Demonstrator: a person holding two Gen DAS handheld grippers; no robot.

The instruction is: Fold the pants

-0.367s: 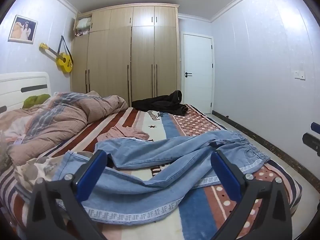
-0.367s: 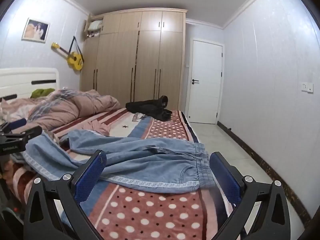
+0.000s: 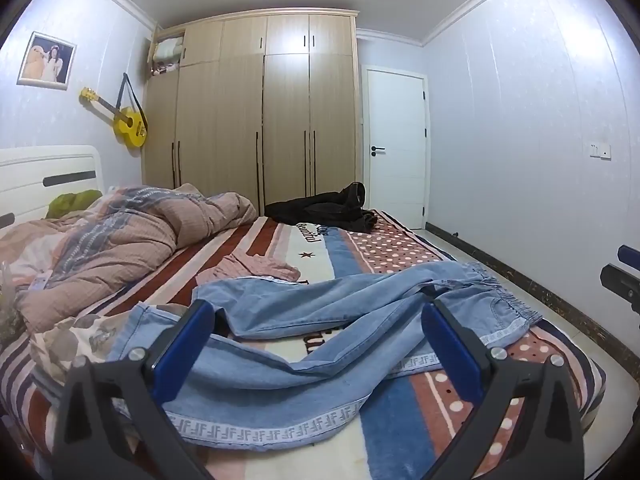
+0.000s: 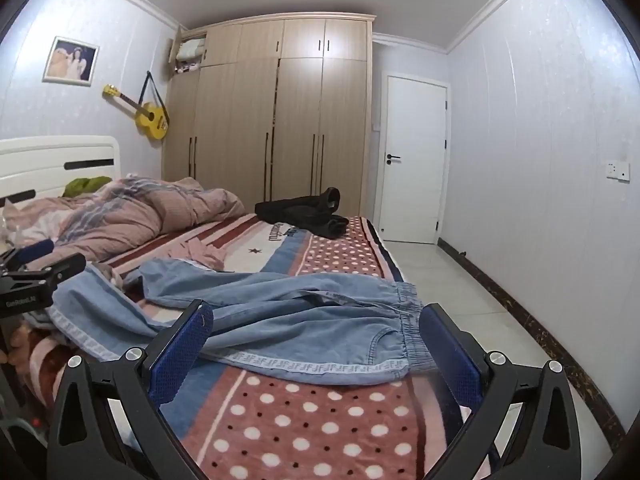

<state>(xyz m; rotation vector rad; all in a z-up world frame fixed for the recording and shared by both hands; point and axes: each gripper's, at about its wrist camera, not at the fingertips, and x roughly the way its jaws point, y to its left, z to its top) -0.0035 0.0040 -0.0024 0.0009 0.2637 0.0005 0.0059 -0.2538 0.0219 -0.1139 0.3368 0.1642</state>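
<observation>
Light blue denim pants (image 3: 320, 320) with a white patterned side stripe lie crumpled on the bed, legs to the left, elastic waistband (image 3: 508, 304) to the right. They also show in the right wrist view (image 4: 304, 320). My left gripper (image 3: 318, 344) is open and empty, near the pant legs at the bed's front edge. My right gripper (image 4: 314, 344) is open and empty, near the waistband (image 4: 412, 332). The left gripper's body shows at the left edge of the right wrist view (image 4: 36, 280); part of the right gripper shows at the right edge of the left wrist view (image 3: 622, 276).
The bed has a striped and dotted blanket (image 4: 320, 420). A rumpled pink quilt (image 3: 120, 240) lies at the left, a pink garment (image 3: 260, 266) behind the pants, dark clothes (image 3: 324, 210) at the far end. Wardrobe (image 3: 264, 120), door (image 3: 394, 148), tiled floor (image 4: 460, 288) at right.
Both grippers have shifted very slightly; the pants lie as before. Both jaws remain open.
</observation>
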